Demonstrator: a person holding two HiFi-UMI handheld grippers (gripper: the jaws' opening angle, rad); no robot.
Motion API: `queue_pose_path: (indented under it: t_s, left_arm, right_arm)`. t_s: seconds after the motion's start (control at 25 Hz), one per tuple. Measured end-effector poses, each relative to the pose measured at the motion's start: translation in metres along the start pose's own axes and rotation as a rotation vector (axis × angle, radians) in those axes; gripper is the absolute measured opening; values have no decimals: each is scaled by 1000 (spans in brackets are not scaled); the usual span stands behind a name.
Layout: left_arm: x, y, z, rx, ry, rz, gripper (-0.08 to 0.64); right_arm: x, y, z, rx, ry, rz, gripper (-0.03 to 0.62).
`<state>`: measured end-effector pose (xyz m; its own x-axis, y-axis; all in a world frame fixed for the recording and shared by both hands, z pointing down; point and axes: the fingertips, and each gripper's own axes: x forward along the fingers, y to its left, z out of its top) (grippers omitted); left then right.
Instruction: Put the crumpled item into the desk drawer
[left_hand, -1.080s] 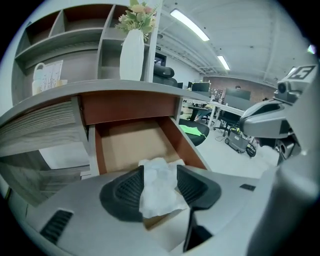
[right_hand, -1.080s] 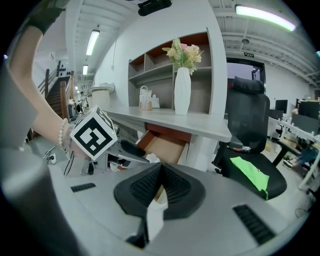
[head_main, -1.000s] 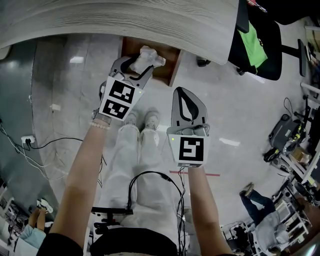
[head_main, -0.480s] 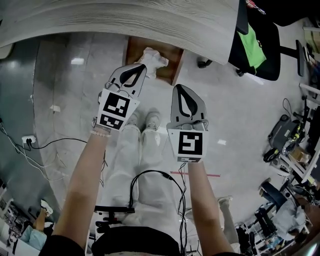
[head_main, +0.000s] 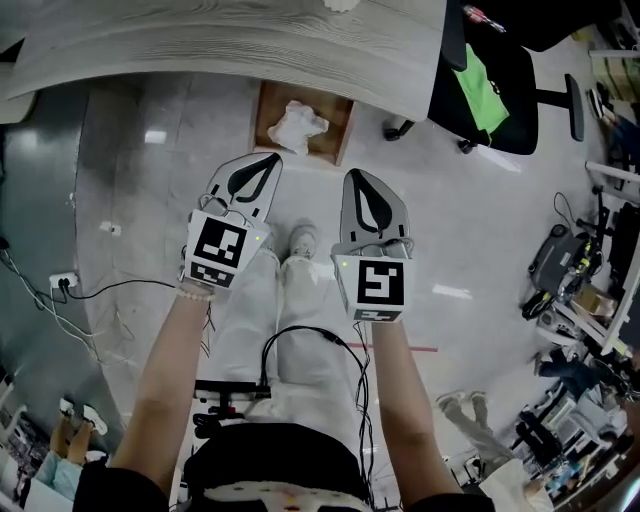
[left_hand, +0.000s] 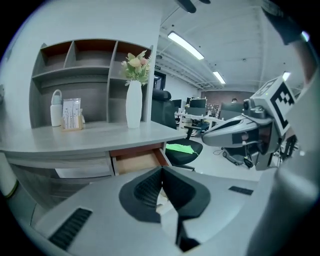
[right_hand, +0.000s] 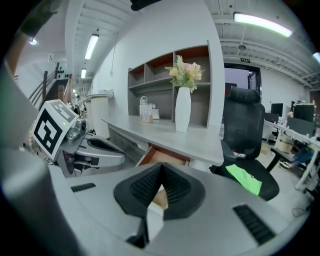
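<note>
Item: crumpled white wad of paper or tissue (head_main: 297, 125). It lay inside the open brown wooden desk drawer (head_main: 338, 128), about mid-drawer, and neither gripper touched it.
Drawer: it stood pulled out from under the near edge of the grey wood-grain worktop (head_main: 200, 40), with its inside in plain sight from the head view.
Left gripper (head_main: 268, 163): the jaws were closed pad against pad with nothing between them. It was held on the near side of the drawer, apart from the wad.
Right gripper (head_main: 356, 182): the jaws were likewise pressed together and empty. It sat just right of the left gripper, near of the drawer's right corner.
Surroundings: a black office chair with a green cloth on its seat (head_main: 487, 85) stood right of the drawer, clear of both grippers.
Task status (judgement): placement looked done, as the wad rested wholly within the drawer walls. The drawer remained open, and the task does not ask for it to be closed.
Handling (judgement): probably very light, soft and easily squashed. It looked neither fragile nor slippery, and the creases should give the pads purchase. A light brush could shift it.
Grip point (judgement): if a re-grasp were needed, take it across the bulk of the wad from above. A loose corner might unfold or tear.
Risk (judgement): a jaw passing low over the drawer could snag the wad and drag it out.
</note>
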<state>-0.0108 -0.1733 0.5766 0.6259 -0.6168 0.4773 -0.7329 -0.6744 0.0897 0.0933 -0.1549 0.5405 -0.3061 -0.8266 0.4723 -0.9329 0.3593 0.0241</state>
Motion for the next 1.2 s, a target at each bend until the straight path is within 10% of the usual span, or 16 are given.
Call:
queue_pose_path:
  t_s: [1.2]
  left_arm:
    - [-155, -60, 205, 200, -317, -5, 12]
  right_arm:
    - [-134, 5, 160, -68, -220, -38, 5]
